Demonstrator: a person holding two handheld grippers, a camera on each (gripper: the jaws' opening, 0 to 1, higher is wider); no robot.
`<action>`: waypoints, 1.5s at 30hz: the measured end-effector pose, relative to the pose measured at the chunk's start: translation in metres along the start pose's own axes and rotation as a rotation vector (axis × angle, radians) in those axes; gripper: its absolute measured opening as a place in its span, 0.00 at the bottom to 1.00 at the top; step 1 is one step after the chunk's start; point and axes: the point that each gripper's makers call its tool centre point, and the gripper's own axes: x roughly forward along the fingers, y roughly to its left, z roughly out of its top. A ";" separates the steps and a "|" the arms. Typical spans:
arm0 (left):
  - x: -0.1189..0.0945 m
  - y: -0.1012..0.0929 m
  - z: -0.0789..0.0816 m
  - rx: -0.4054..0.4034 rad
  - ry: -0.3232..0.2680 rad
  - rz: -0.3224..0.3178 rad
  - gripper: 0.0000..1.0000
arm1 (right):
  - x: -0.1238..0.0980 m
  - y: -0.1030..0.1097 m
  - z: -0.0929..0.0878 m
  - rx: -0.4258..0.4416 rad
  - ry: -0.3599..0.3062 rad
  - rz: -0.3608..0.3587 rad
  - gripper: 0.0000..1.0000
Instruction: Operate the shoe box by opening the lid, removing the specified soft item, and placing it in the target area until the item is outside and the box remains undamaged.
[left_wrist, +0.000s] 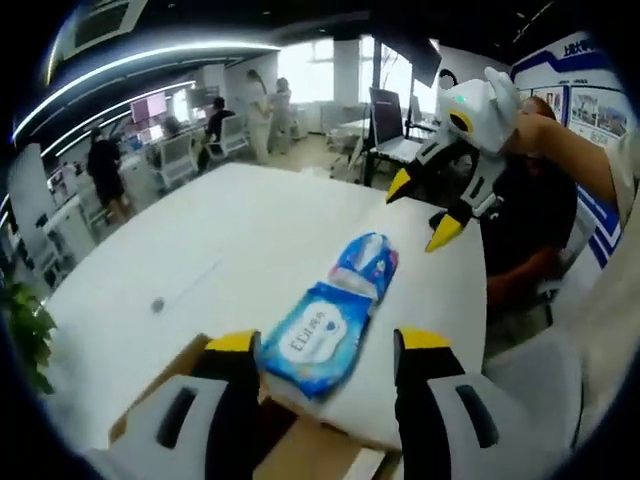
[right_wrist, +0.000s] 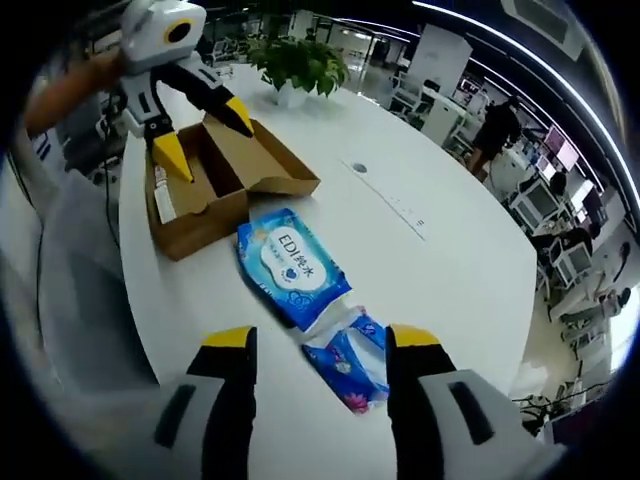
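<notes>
Left tongs (left_wrist: 325, 345): the two yellow-tipped jaws stand wide apart and hold nothing. In the left gripper view the wet-wipe pack (left_wrist: 315, 340) lies between them, just past the tips, on the white surface (left_wrist: 240, 240).

Right tongs (right_wrist: 318, 340): also spread wide and empty. In the right gripper view the small blue pouch (right_wrist: 350, 365) lies between the tips, and the wipe pack (right_wrist: 290, 265) is at about 11 o'clock from it, touching or slightly overlapping its end.

Other view of each tongs: the right tongs (left_wrist: 420, 215) appear at 2 o'clock in the left gripper view, raised above the surface and open. The left tongs (right_wrist: 205, 128) appear at 11 o'clock in the right gripper view, open and hanging over the box.

Shoe box (right_wrist: 215, 185): brown cardboard, lid already folded back, at 11 o'clock from the wipe pack and just beside it. No tear or crush is visible. Its edge (left_wrist: 190, 375) also sits at 7 o'clock in the left gripper view.

Soft items: both lie outside the box on the surface, near its edge.

Step in hand: the placing seems done and the hands are at release; no marked target area can be seen.

Next move: probably to lift both tongs clear without dragging the packs or knocking the lid.
</notes>
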 end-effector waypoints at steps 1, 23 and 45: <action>-0.005 0.003 -0.002 -0.004 -0.005 0.007 0.56 | 0.001 0.008 0.007 -0.021 -0.009 0.013 0.54; -0.114 0.048 -0.086 -0.153 -0.033 0.217 0.73 | 0.044 0.098 0.080 -0.294 -0.074 0.272 0.61; -0.175 0.072 -0.218 -0.379 0.100 0.437 0.59 | 0.114 0.163 0.105 -0.430 -0.066 0.479 0.56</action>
